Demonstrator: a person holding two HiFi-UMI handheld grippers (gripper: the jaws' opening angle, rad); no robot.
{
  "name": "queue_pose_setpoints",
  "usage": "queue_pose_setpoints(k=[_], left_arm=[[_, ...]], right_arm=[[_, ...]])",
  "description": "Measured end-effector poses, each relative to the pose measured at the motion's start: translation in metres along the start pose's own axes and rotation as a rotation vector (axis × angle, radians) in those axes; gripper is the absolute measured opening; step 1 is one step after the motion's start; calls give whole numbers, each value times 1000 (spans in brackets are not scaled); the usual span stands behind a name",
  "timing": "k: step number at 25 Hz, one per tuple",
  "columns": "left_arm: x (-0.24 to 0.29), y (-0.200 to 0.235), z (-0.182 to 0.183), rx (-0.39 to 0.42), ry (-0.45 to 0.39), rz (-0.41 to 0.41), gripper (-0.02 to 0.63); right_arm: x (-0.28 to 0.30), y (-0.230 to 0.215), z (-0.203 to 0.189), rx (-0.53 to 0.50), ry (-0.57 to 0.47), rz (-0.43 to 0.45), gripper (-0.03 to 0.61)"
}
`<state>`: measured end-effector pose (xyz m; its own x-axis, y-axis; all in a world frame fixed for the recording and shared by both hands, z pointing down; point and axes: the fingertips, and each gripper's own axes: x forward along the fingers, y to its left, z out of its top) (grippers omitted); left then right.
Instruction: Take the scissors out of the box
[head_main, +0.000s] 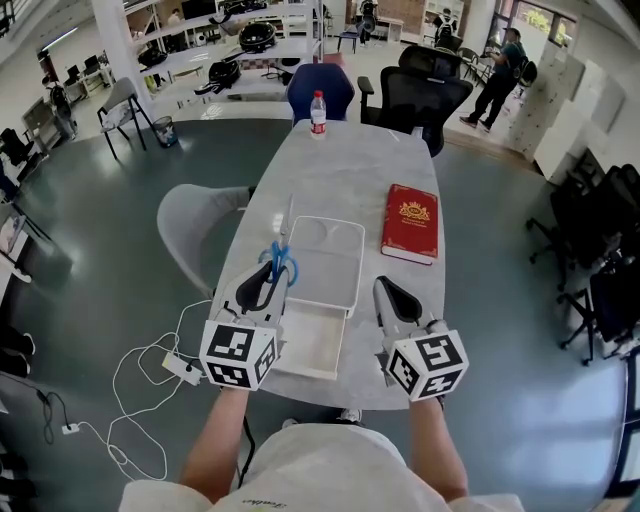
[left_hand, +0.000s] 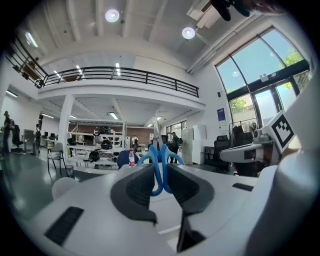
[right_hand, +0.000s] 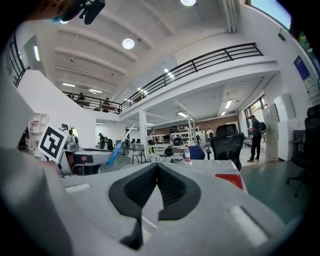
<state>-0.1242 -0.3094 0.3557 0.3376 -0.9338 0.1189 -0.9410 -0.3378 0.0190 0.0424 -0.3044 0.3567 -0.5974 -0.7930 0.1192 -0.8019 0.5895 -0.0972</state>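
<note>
Room: an open hall with a railed mezzanine and office chairs; a grey oval table (head_main: 340, 170) runs away from the person.
Far end: a water bottle (head_main: 318, 113), with a red book (head_main: 410, 222) nearer and to the right (neither belongs to the job).
Container: the white box (head_main: 312, 345) sits open at the near edge, and a white tray (head_main: 357, 262), perhaps its lid, lies just beyond it.
Left tool: the left gripper (head_main: 266, 285) is clamped on the blue handles of the scissors (head_main: 281, 262), blades pointing away.
Why so: holding by the handles probably keeps the pads off the blades.
Where they are: over the tray's left edge and, by my reading, already clear of the box.
Right tool: the right gripper (head_main: 390, 292) has its jaws pressed together on nothing and hangs right of the box, likely just out of the way.
Left gripper view adds: the pads pinching the handle loops, which the head view barely resolves.
Right gripper view adds: the scissors from the side, tilted upward in open air.
Head view only: the box itself.
Left to do: set them down, I judge.
</note>
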Motion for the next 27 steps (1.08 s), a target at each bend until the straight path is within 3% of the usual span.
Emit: queue_pose_setpoints(k=[6,27], left_arm=[[-7,8,-8,-27,5,25,80],[-3,-3,-23,-15,48,-8,80]], right_arm=[[-2,-2,2,-23,-12,-21,5],[0,-1,-12,2,10,-20,5]])
